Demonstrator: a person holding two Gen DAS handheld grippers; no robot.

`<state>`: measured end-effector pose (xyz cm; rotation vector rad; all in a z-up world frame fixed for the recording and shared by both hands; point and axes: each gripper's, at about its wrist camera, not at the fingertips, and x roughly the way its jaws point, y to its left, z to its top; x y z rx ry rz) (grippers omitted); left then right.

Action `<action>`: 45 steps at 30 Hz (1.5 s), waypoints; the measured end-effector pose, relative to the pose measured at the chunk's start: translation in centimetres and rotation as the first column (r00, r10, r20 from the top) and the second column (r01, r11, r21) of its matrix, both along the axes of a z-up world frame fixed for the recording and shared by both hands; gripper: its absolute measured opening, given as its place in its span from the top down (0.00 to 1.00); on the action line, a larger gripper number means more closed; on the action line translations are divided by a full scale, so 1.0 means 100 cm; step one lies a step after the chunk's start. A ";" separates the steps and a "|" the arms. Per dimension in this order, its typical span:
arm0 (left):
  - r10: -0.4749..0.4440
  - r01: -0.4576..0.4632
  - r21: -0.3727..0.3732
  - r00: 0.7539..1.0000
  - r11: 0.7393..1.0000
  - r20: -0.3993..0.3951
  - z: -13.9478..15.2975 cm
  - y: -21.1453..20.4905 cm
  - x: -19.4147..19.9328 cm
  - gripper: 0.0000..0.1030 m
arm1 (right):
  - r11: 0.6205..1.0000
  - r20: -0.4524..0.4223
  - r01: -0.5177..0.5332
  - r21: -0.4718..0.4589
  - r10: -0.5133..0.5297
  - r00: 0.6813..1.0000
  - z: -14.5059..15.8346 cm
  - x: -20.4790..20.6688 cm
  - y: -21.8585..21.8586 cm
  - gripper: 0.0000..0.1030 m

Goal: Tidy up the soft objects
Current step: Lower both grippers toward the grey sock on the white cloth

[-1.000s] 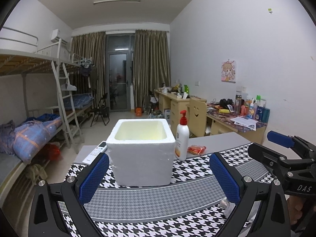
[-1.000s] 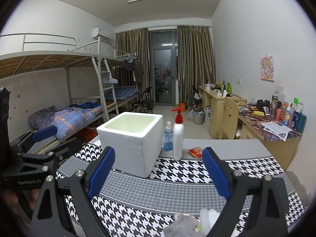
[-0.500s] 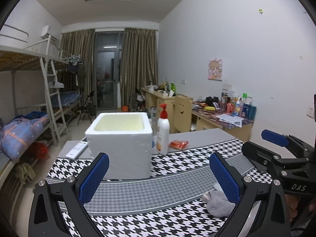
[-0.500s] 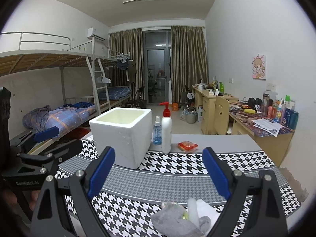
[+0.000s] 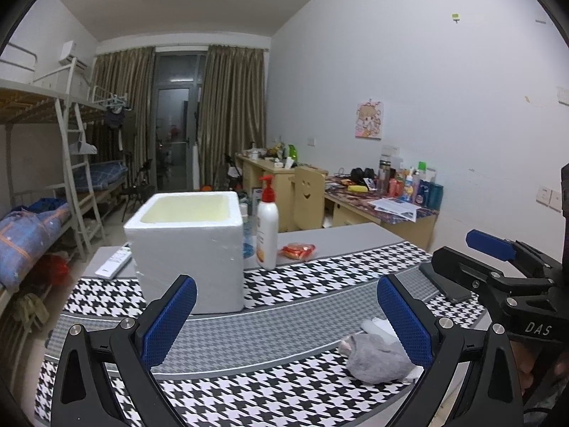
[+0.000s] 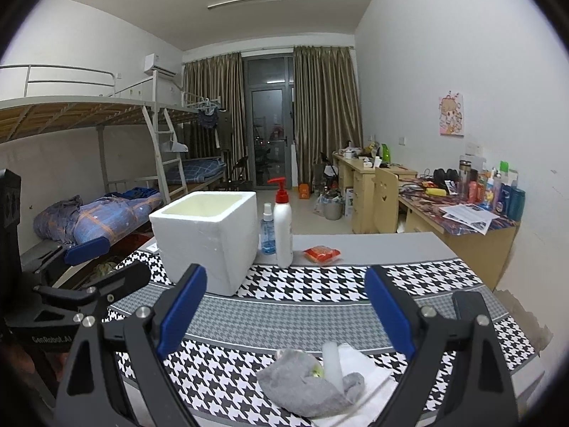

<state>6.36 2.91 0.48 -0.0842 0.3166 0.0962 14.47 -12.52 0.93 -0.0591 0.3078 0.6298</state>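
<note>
A grey soft cloth [image 6: 306,384] lies crumpled on the houndstooth tablecloth [image 6: 320,284], on top of a white cloth [image 6: 370,380], with a white tube [image 6: 330,363] across it. It also shows in the left wrist view [image 5: 377,359]. A white foam box [image 6: 206,238] stands open-topped at the table's far left; it also shows in the left wrist view [image 5: 188,245]. My right gripper [image 6: 284,313] is open above and just behind the cloths. My left gripper [image 5: 284,320] is open, with the grey cloth by its right finger.
A red-pump lotion bottle [image 6: 283,224], a small blue spray bottle [image 6: 267,229] and a red packet [image 6: 322,252] stand right of the box. A remote [image 5: 113,263] lies left of it. A dark phone [image 5: 444,284] lies at the table's right. Desks and bunk beds stand behind.
Both grippers have pulled back and tilted down, so the grey and white cloths have come into view near the front of the table. Both stay open.
</note>
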 end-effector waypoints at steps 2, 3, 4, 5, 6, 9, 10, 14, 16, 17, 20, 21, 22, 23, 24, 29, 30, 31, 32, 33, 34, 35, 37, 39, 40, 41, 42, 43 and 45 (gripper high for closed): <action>-0.010 0.010 -0.004 1.000 1.000 -0.003 -0.002 -0.003 0.001 0.01 | 1.000 -0.003 0.012 -0.003 -0.012 1.000 -0.001 0.001 -0.003 0.09; -0.019 0.019 -0.005 1.000 1.000 -0.007 -0.003 -0.004 0.003 0.01 | 1.000 -0.005 0.017 -0.004 -0.017 1.000 -0.002 0.001 -0.004 0.09; -0.024 0.024 -0.005 1.000 1.000 -0.009 -0.004 -0.006 0.004 0.01 | 1.000 -0.007 0.022 -0.004 -0.022 1.000 -0.002 0.002 -0.005 0.09; -0.028 0.028 -0.004 1.000 1.000 -0.012 -0.005 -0.006 0.005 0.01 | 1.000 -0.011 0.026 -0.004 -0.026 1.000 -0.003 0.003 -0.007 0.09; -0.030 0.030 -0.004 0.999 1.000 -0.015 -0.006 -0.007 0.006 0.01 | 1.000 -0.014 0.028 -0.004 -0.028 1.000 -0.003 0.003 -0.008 0.09; -0.043 0.042 -0.014 0.999 0.999 -0.025 -0.008 -0.010 0.009 0.01 | 0.999 -0.021 0.041 0.000 -0.041 0.999 -0.004 0.003 -0.014 0.09; -0.046 0.045 -0.015 0.999 0.999 -0.028 -0.008 -0.011 0.010 0.01 | 0.999 -0.020 0.044 0.001 -0.044 0.999 -0.004 0.003 -0.015 0.09; -0.059 0.059 -0.008 0.998 0.998 -0.036 -0.012 -0.013 0.010 0.01 | 0.998 -0.019 0.068 0.005 -0.068 0.998 -0.007 0.002 -0.026 0.09; -0.065 0.064 -0.014 0.997 0.998 -0.043 -0.014 -0.015 0.012 0.01 | 0.997 -0.026 0.081 0.011 -0.081 0.996 -0.010 0.002 -0.031 0.09; -0.068 0.067 -0.018 0.997 0.998 -0.046 -0.016 -0.016 0.013 0.01 | 0.996 -0.031 0.085 0.013 -0.084 0.996 -0.011 0.003 -0.032 0.09; -0.077 0.076 -0.022 0.996 0.997 -0.054 -0.019 -0.019 0.015 0.01 | 0.995 -0.047 0.098 0.008 -0.098 0.994 -0.014 0.006 -0.036 0.09; -0.086 0.085 -0.026 0.995 0.996 -0.057 -0.020 -0.020 0.016 0.01 | 0.995 -0.048 0.103 0.006 -0.103 0.994 -0.014 0.006 -0.036 0.09; -0.092 0.090 -0.026 0.994 0.996 -0.059 -0.021 -0.021 0.018 0.01 | 0.994 -0.047 0.107 0.002 -0.107 0.993 -0.015 0.006 -0.037 0.09; -0.095 0.094 -0.026 0.994 0.995 -0.061 -0.022 -0.023 0.019 0.01 | 0.994 -0.047 0.112 -0.001 -0.112 0.993 -0.015 0.005 -0.037 0.09; -0.101 0.100 -0.025 0.993 0.995 -0.064 -0.023 -0.024 0.019 0.01 | 0.993 -0.047 0.115 -0.003 -0.115 0.992 -0.016 0.005 -0.038 0.09; -0.128 0.126 -0.029 0.988 0.992 -0.089 -0.031 -0.031 0.024 0.01 | 0.991 -0.047 0.134 -0.021 -0.135 0.990 -0.020 0.004 -0.042 0.09; -0.131 0.129 -0.031 0.987 0.991 -0.093 -0.032 -0.032 0.025 0.01 | 0.990 -0.050 0.136 -0.023 -0.137 0.989 -0.022 0.005 -0.044 0.09; -0.133 0.131 -0.033 0.986 0.991 -0.100 -0.034 -0.033 0.026 0.01 | 0.990 -0.054 0.138 -0.025 -0.139 0.989 -0.023 0.005 -0.044 0.09; -0.133 0.130 -0.032 0.985 0.991 -0.106 -0.035 -0.033 0.027 0.01 | 0.990 -0.060 0.141 -0.027 -0.142 0.988 -0.025 0.006 -0.046 0.09; -0.134 0.131 -0.033 0.985 0.991 -0.113 -0.036 -0.034 0.029 0.01 | 0.989 -0.063 0.144 -0.028 -0.145 0.987 -0.026 0.006 -0.047 0.09; -0.138 0.135 -0.035 0.984 0.990 -0.116 -0.037 -0.035 0.030 0.01 | 0.989 -0.067 0.147 -0.029 -0.149 0.987 -0.028 0.007 -0.047 0.09; -0.143 0.139 -0.039 0.982 0.989 -0.120 -0.039 -0.036 0.031 0.01 | 0.988 -0.072 0.149 -0.030 -0.150 0.986 -0.029 0.008 -0.048 0.09; -0.155 0.150 -0.044 0.979 0.988 -0.130 -0.043 -0.038 0.033 0.01 | 0.988 -0.079 0.150 -0.033 -0.153 0.985 -0.031 0.010 -0.049 0.09; -0.163 0.159 -0.041 0.976 0.986 -0.142 -0.046 -0.042 0.035 0.01 | 0.987 -0.085 0.157 -0.037 -0.160 0.983 -0.034 0.011 -0.050 0.09; -0.168 0.164 -0.041 0.974 0.986 -0.149 -0.048 -0.043 0.037 0.01 | 0.986 -0.088 0.161 -0.039 -0.164 0.983 -0.036 0.012 -0.051 0.09; -0.174 0.169 -0.044 0.972 0.985 -0.155 -0.050 -0.045 0.040 0.01 | 0.985 -0.092 0.165 -0.041 -0.168 0.981 -0.037 0.013 -0.052 0.09; -0.177 0.172 -0.046 0.971 0.984 -0.162 -0.053 -0.046 0.041 0.01 | 0.985 -0.095 0.168 -0.043 -0.171 0.981 -0.039 0.013 -0.053 0.09; -0.179 0.173 -0.047 0.970 0.984 -0.166 -0.055 -0.047 0.042 0.01 | 0.984 -0.099 0.170 -0.046 -0.174 0.980 -0.040 0.014 -0.054 0.09; -0.183 0.177 -0.050 0.967 0.983 -0.179 -0.059 -0.048 0.046 0.01 | 0.984 -0.110 0.172 -0.051 -0.177 0.978 -0.045 0.016 -0.055 0.09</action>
